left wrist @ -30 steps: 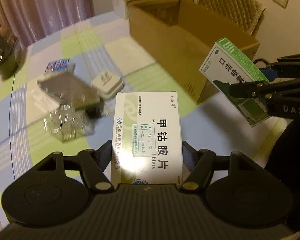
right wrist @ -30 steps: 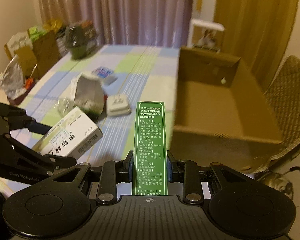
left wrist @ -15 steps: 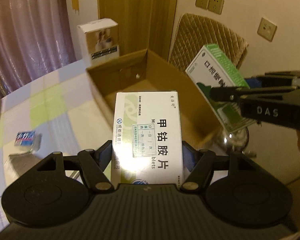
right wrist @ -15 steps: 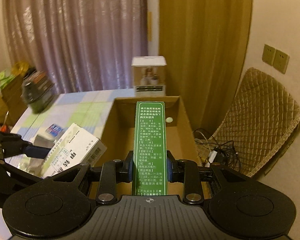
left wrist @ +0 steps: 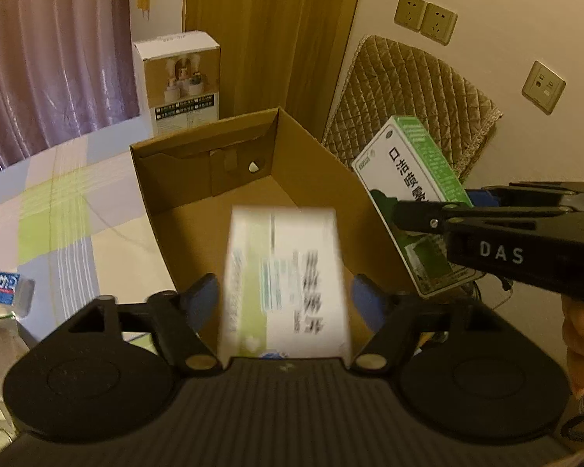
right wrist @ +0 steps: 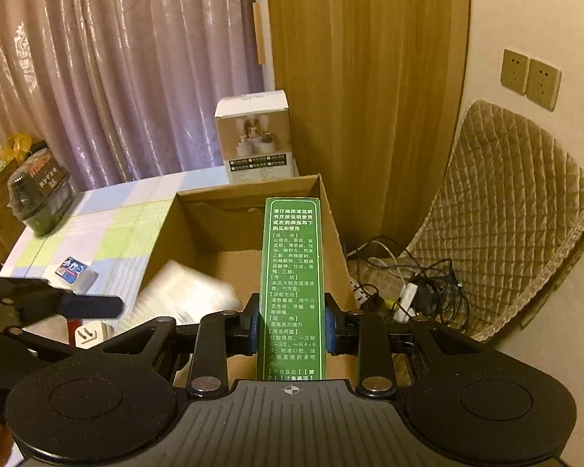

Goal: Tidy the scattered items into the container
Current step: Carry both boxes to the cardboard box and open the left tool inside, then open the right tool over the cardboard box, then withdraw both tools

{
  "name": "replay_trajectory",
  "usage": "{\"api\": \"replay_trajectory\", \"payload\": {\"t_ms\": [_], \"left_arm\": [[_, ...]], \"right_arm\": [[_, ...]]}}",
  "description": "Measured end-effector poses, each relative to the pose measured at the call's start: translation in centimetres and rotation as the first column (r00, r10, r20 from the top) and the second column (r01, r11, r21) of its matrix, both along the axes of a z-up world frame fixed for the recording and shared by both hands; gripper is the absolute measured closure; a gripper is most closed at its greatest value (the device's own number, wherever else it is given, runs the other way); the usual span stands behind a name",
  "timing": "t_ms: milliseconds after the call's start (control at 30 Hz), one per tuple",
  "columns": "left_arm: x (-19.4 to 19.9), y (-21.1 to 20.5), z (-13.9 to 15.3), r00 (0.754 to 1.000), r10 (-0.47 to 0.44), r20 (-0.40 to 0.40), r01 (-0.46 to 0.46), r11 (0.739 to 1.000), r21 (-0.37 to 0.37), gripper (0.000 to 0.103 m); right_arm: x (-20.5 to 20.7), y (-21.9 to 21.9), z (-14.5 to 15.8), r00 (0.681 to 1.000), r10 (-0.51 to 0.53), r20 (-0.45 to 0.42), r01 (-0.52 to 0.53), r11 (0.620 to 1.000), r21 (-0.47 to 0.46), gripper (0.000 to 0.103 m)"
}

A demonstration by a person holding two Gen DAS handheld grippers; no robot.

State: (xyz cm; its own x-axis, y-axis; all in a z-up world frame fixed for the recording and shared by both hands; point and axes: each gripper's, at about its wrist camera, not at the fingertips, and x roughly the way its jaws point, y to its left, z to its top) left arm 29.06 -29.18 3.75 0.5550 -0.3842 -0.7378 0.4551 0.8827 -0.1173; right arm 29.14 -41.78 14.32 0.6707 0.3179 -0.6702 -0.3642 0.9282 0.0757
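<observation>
Presently catalogued, largest first.

1. Cardboard box, the container: open-topped, on the checked tablecloth at the table's far edge, filling twelve o'clock in both wrist views. Its bare floor suggests little is packed so far.

2. White medicine carton: at six o'clock in the left wrist view, motion-blurred, above the box's near wall. It sits between the blue pads of the left gripper, whose jaws are opening with a gap on either side, so it is apparently being let go into the box.

3. Green medicine carton: long and narrow, pinched across its slim sides by the right gripper, jaws pressed onto it. It points toward twelve o'clock over the box opening, presumably next to go in.

4. Small blue packet: on the cloth at nine o'clock, well apart from the box, yet to be collected.
</observation>
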Motion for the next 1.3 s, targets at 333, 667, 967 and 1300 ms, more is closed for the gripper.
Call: {"api": "replay_trajectory", "payload": {"t_ms": [333, 667, 967, 1300], "left_arm": [[-0.7, 3.5, 0.0, 0.999, 0.045, 0.007, -0.045, 0.999, 0.009, 0.027], [-1.6, 5.1, -0.7, 0.998, 0.055, -0.013, -0.055, 0.998, 0.015, 0.026], [-2.3, 6.3, -1.2, 0.997, 0.074, -0.022, -0.074, 0.997, 0.005, 0.026], [-4.5, 8.2, -1.5, 0.991, 0.125, -0.042, -0.125, 0.992, 0.015, 0.020]], "right_arm": [[0.6, 1.3, -1.9, 0.999, 0.027, -0.035, -0.027, 1.000, -0.014, 0.070], [1.1, 3.0, -2.9, 0.998, 0.053, -0.036, -0.054, 0.998, -0.022, 0.070], [1.7, 2.3, -2.1, 1.000, 0.022, 0.003, -0.022, 1.000, 0.020, 0.069], [-2.0, 2.5, -2.4, 0.999, 0.033, -0.025, -0.033, 0.999, 0.014, 0.069]]}}
